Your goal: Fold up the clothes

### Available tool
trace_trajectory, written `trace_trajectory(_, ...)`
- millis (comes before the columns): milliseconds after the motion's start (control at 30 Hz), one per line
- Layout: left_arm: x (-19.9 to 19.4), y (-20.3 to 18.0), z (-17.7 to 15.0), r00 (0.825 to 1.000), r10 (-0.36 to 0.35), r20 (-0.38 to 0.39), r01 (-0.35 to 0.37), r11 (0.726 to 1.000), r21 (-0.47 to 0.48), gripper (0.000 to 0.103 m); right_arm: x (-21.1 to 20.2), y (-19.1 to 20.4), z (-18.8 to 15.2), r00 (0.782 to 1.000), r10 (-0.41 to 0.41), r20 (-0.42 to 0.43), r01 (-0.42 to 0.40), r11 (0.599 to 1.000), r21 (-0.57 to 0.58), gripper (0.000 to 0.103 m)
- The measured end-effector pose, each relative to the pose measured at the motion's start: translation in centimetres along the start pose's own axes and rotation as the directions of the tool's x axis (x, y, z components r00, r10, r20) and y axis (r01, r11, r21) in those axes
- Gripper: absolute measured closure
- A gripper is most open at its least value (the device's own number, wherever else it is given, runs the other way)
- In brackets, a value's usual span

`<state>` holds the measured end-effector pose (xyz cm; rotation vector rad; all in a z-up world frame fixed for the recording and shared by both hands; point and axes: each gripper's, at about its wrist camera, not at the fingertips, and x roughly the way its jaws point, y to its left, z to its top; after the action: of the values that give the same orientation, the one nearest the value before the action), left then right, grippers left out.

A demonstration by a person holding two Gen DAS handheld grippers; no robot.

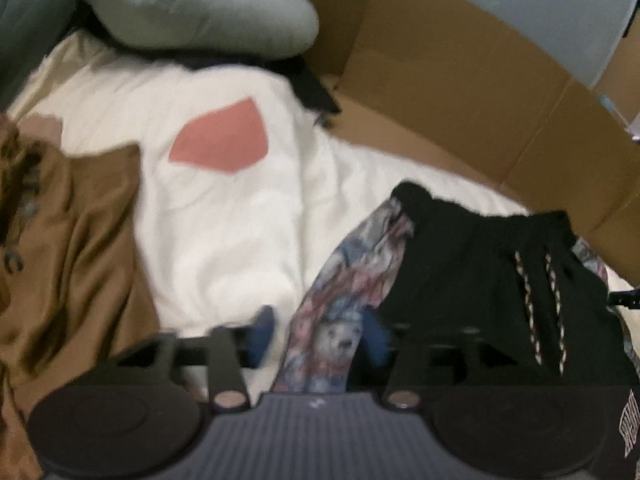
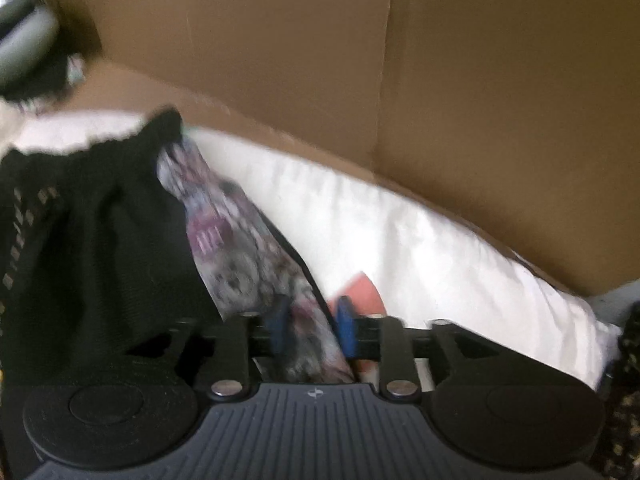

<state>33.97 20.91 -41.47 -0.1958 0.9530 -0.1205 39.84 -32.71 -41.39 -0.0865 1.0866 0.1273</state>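
The black shorts (image 1: 480, 280) with patterned side panels and a braided drawstring (image 1: 540, 304) lie rumpled, waistband away from both claws. One printed panel runs between the left claw's (image 1: 318, 338) fingers, the other between the right claw's (image 2: 314, 328).

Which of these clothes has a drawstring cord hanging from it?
The black garment with patterned side panels: two braided cords hang down its front. The brown garment and the grey one show none.
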Motion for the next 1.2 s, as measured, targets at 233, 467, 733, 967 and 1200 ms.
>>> trace_trajectory(233, 1.8, -1.4, 1.1, 1.0, -0.008, -0.003, 0.008, 0.997, 0.073, 0.049, 1.5, 0.7, 1.7, 0.999, 0.029, 0.036, -0.028, 1.0, -0.006, 0.06)
trace_trajectory(467, 3.2, -2.4, 2.0, 0.999, -0.02, -0.027, 0.024, 0.991, 0.131, 0.049, 2.8, 1.2, 2.9, 0.999, 0.038, 0.036, -0.036, 0.998, -0.051, 0.06)
trace_trajectory(733, 3.6, -2.9, 2.6, 0.997, -0.045, -0.062, 0.053, 0.988, 0.146, 0.097, 2.9, 1.2, 3.1, 0.995, 0.092, -0.048, -0.096, 0.992, -0.085, 0.092)
trace_trajectory(967, 1.5, -3.1, 3.7, 1.0, -0.016, 0.026, 0.01, 0.98, 0.201, 0.098, 1.5, 2.4, 3.2, 1.0, -0.004, -0.013, 0.001, 0.986, -0.169, 0.101)
trace_trajectory(1200, 2.1, -3.4, 5.2, 0.997, 0.015, 0.074, -0.032, 0.97, 0.242, 0.098, 1.3, 2.3, 3.3, 0.995, -0.1, 0.02, 0.102, 0.978, -0.182, 0.101)
